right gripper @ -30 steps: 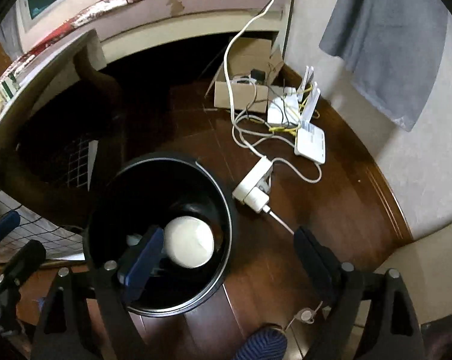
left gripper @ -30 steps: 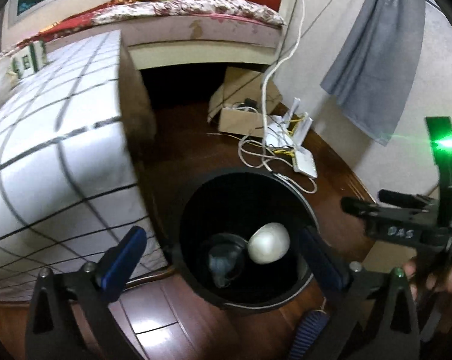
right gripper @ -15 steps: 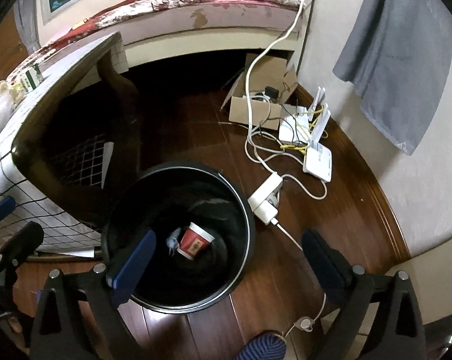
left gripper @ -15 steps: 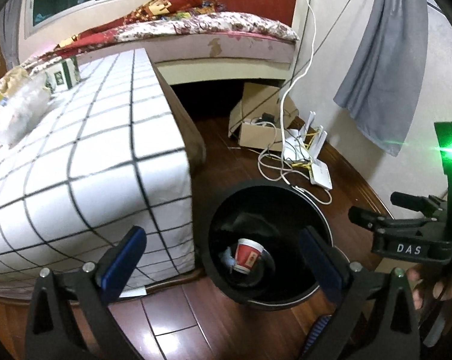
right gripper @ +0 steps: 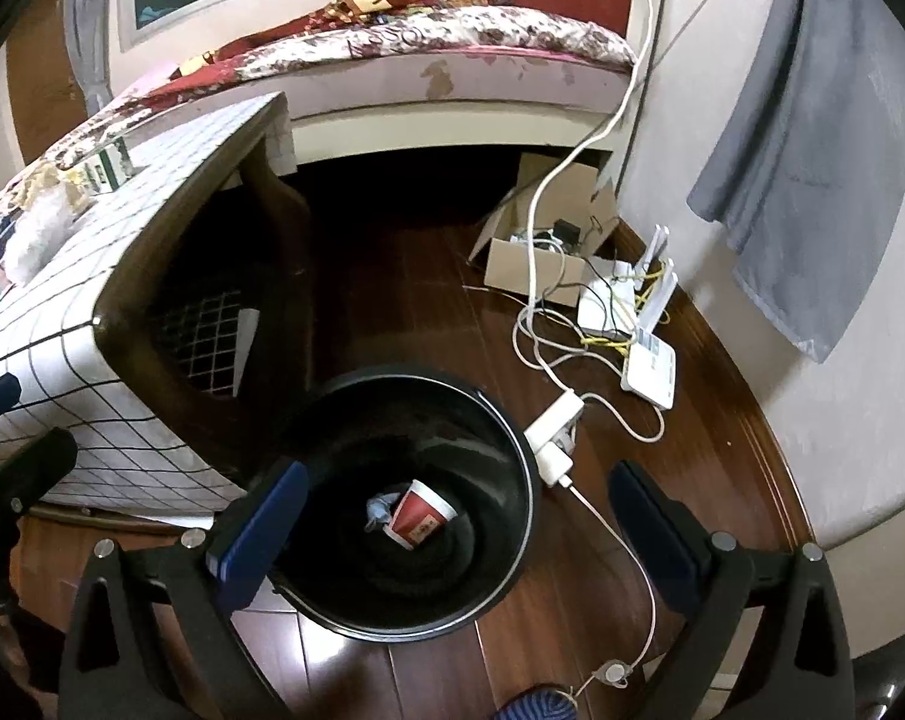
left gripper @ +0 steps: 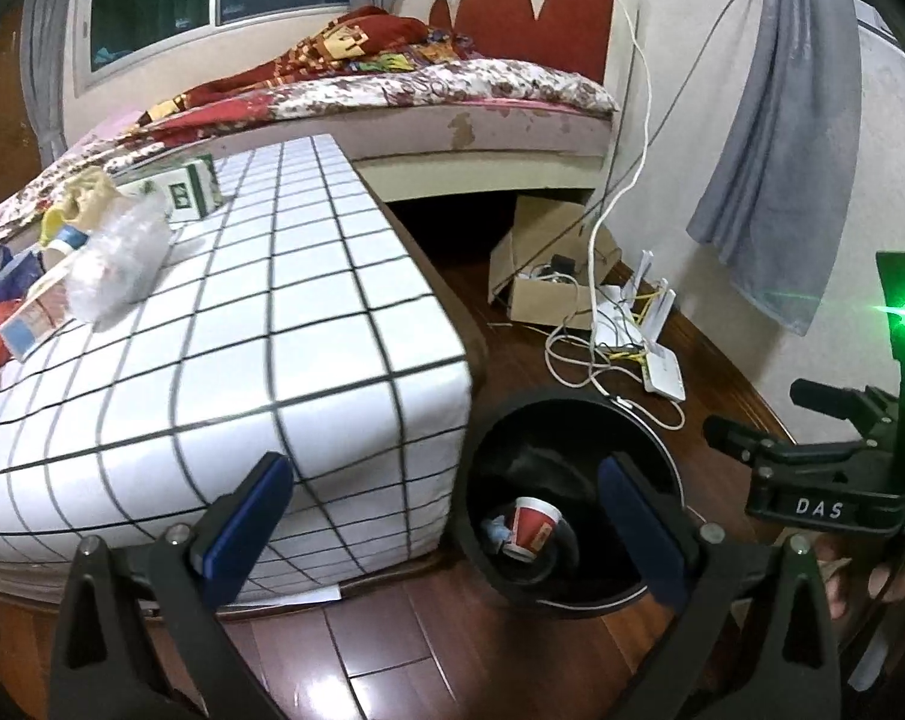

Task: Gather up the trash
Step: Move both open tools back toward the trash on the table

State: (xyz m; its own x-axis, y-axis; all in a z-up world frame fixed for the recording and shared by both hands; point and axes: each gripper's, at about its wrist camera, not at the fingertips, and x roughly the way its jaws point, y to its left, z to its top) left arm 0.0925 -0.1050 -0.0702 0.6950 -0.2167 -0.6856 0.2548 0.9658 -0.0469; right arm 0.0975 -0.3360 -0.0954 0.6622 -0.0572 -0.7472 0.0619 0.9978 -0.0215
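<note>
Your right gripper (right gripper: pixel 452 516) let go a second ago: spread wide, empty. The red paper cup (right gripper: pixel 419 519) now lies in the black bin (right gripper: pixel 527 480) right below it. Left gripper (left gripper: pixel 446 516) spread, empty too. More trash (left gripper: pixel 113 267) sits up-left on the table (left gripper: pixel 308 324).

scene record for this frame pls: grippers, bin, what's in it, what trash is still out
left gripper: open, nothing between the fingers
right gripper: open, nothing between the fingers
trash bin: black, round, on the wood floor beside the table
bin contents: red paper cup lying tilted, small bluish scrap next to it
table: white grid cloth
still out: clear plastic bag, cartons and wrappers at the table's far left end
</note>
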